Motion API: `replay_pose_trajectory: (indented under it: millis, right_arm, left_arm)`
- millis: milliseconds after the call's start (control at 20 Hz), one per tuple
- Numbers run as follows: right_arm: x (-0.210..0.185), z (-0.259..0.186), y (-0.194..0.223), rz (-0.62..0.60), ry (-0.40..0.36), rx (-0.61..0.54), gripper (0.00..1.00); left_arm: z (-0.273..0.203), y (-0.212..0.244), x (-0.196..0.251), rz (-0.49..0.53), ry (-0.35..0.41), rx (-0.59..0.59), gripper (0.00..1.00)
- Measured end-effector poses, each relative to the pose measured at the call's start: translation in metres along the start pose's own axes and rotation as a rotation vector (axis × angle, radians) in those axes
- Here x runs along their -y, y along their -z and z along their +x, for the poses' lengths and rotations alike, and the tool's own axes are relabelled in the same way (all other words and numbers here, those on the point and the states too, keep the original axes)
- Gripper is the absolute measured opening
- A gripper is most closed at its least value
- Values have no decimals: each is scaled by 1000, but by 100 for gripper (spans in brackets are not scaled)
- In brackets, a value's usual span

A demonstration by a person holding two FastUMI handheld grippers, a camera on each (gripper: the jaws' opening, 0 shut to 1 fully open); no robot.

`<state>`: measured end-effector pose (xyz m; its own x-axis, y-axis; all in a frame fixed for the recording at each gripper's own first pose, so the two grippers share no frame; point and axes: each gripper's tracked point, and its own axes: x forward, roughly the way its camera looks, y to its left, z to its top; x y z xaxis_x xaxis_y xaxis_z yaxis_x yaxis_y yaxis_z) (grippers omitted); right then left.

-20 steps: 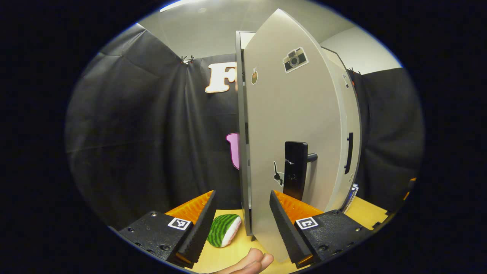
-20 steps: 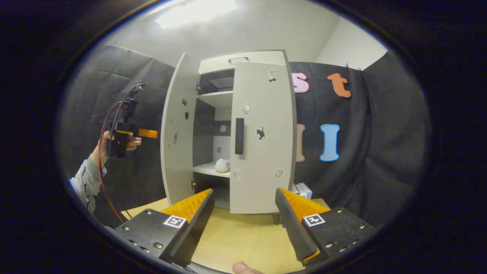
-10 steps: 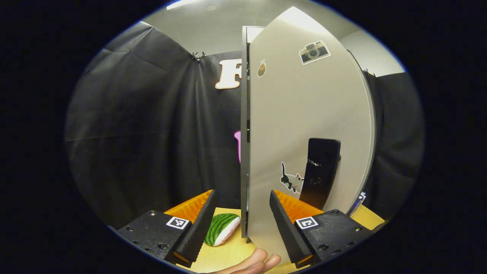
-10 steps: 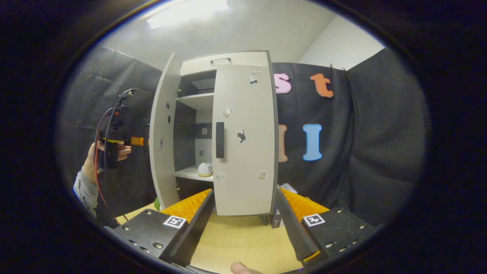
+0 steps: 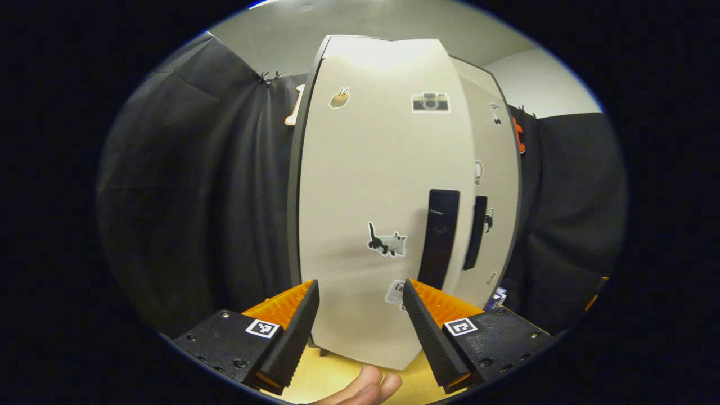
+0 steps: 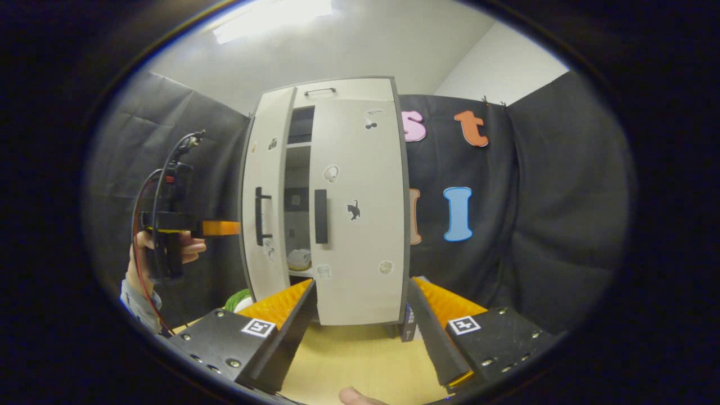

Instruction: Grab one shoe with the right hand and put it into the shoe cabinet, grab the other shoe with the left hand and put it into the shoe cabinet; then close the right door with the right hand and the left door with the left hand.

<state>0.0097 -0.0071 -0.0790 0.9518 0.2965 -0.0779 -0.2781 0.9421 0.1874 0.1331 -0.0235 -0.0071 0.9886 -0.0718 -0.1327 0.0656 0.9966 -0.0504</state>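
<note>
The pale shoe cabinet (image 6: pixel 349 90) stands on the wooden table. Its right door (image 6: pixel 360 225) is shut. Its left door (image 6: pixel 264 185) is ajar by a narrow gap, and a light shoe (image 6: pixel 298 259) shows on a shelf through that gap. In the left gripper view the left door (image 5: pixel 365 185) faces me closely, its black handle (image 5: pixel 439 236) just right of centre. My left gripper (image 5: pixel 360 320) is open, its tips close to the door face. In the right gripper view a hand holds the left gripper (image 6: pixel 220 228) at the door's outer side. My right gripper (image 6: pixel 360 326) is open, back from the cabinet.
A green striped soft toy (image 6: pixel 239 298) lies on the table (image 6: pixel 349 360) left of the cabinet. A small dark box (image 6: pixel 409 325) stands at the cabinet's right foot. Black cloth walls close in behind and at both sides.
The left door has swung from wide open to almost shut, with the left gripper following it round. The right gripper has hardly moved.
</note>
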Motion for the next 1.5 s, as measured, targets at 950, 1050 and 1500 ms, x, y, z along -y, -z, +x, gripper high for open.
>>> replay_pose_trajectory:
  millis: [950, 1050, 1500]
  right_arm:
    - [6, -7, -5, 16, -14, 20, 96]
    - [6, -3, -3, 13, -18, 19, 94]
    - [8, -13, -14, 41, -49, 52, 96]
  left_arm:
    - [-137, 43, 27, 80, -56, 22, 93]
    - [-145, 57, 37, 58, -50, 26, 93]
    - [-178, 30, 36, 123, -113, 142, 94]
